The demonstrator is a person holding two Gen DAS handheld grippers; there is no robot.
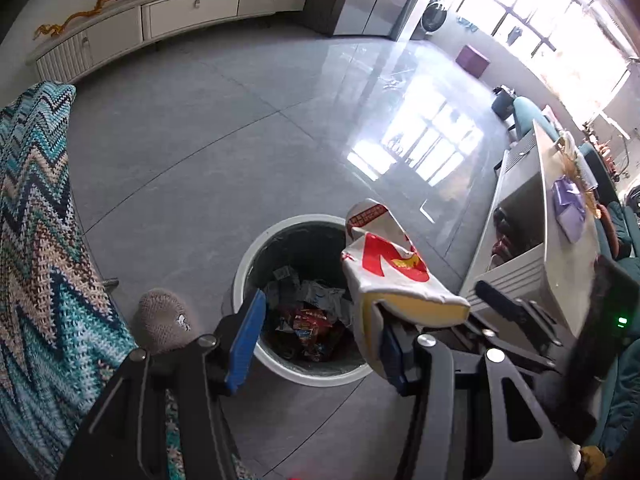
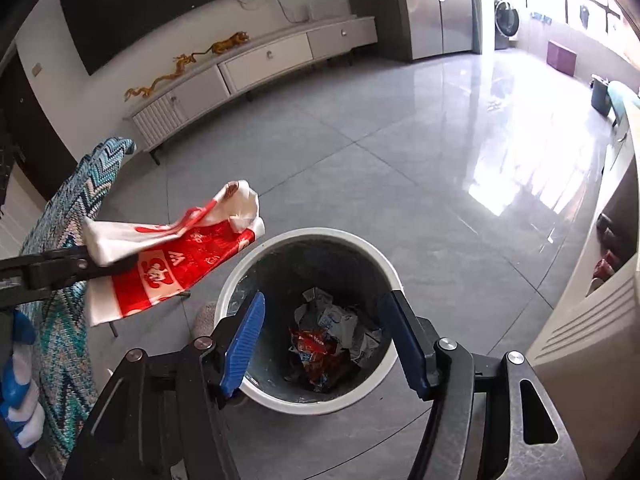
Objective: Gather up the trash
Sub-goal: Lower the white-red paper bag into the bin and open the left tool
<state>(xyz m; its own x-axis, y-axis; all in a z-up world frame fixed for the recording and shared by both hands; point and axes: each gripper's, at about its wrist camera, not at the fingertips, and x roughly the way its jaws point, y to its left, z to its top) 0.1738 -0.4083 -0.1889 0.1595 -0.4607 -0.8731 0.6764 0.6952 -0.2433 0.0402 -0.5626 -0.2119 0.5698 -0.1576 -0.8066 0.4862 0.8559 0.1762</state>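
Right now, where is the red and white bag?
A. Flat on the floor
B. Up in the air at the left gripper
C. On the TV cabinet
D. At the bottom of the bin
B: the red and white bag hangs off the floor at the left gripper, close to the bin but not down inside it.

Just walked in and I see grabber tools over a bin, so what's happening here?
A person is collecting trash with two handheld grippers. The left gripper has its jaws wide apart, yet a red-and-white wrapper is draped over one finger, hanging beside the bin's rim rather than squarely over the opening. The right gripper hovers open and empty above the white trash bin, which already holds crumpled wrappers.
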